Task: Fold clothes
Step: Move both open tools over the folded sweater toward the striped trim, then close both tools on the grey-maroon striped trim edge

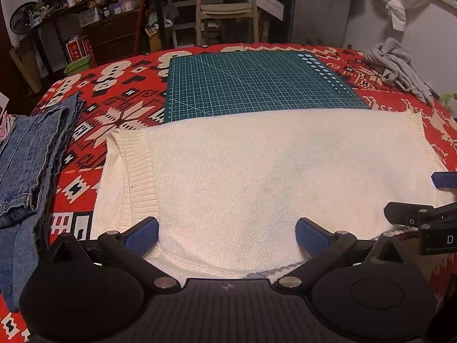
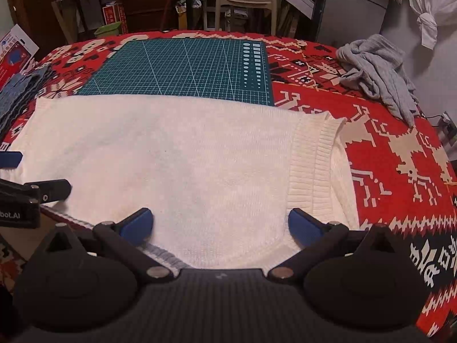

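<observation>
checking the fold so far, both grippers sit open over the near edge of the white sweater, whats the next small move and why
Probably lower and close both on the near edge. The left gripper and right gripper are open above the white sweater, holding nothing, and it lies flat with its far edge on the cutting mat.

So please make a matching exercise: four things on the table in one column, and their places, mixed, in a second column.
Things:
1. white knit sweater
2. folded jeans
3. grey garment
4. green cutting mat

Places:
A. crumpled at the far right of the table
B. spread flat at the near edge, in front of both open tools
C. at the left edge of the table
D. behind the sweater, its near edge under the sweater

Pairs: 1-B, 2-C, 3-A, 4-D
</observation>
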Motion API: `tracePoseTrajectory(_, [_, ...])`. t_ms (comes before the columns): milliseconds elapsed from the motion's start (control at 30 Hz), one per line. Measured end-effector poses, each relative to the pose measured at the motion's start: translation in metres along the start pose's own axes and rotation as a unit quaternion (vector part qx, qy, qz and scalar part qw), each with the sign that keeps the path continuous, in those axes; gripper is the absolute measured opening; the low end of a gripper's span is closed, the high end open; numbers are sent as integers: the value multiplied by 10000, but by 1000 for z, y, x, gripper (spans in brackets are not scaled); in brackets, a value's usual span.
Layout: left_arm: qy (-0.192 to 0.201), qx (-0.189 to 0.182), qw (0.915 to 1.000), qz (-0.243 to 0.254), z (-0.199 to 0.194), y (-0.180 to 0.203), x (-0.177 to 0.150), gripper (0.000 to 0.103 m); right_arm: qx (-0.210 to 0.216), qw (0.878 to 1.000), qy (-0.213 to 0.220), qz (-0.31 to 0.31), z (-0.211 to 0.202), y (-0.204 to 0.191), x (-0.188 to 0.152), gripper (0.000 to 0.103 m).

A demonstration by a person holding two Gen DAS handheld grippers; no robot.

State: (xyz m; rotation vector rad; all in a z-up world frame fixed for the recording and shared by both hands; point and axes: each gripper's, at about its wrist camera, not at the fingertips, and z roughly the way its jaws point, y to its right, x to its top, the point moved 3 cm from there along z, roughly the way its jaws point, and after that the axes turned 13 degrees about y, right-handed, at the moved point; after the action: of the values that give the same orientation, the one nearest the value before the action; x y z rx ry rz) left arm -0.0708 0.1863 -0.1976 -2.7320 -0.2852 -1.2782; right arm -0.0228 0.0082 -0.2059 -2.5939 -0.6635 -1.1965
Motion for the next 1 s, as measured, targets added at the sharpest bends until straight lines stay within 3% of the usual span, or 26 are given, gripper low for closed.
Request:
tracePoseTrajectory(300, [-212,-8,9998,22,6,0,5,103,-14,9999,-140,10,6,1,5,102])
tracePoseTrajectory(500, [107,165,9997,-152,0,-2,3,102,-38,9999,-110,-31,5,-1,4,102])
tracePoseTrajectory(600, [158,258,9987,-420,-5,-5,7,94,-61,9999,44,-71,-4,-2,7,102])
tracePoseTrajectory(767, [252,-108,9971,-705,-26,-12,18,84,-59,9994,315,-109,-22,0,14,102])
tracePoseTrajectory(833, [282,-280,9971,-649,-35,-10,19,74,-6,9991,413,-57,-32,2,18,102])
tracePoseTrajectory(933, [304,-492,9973,-443,-46,-3,16,60,33,9986,525,42,-46,3,21,89])
tracePoseTrajectory(1000, [290,-609,9972,-311,-50,1,12,46,49,9985,548,80,-52,2,20,73])
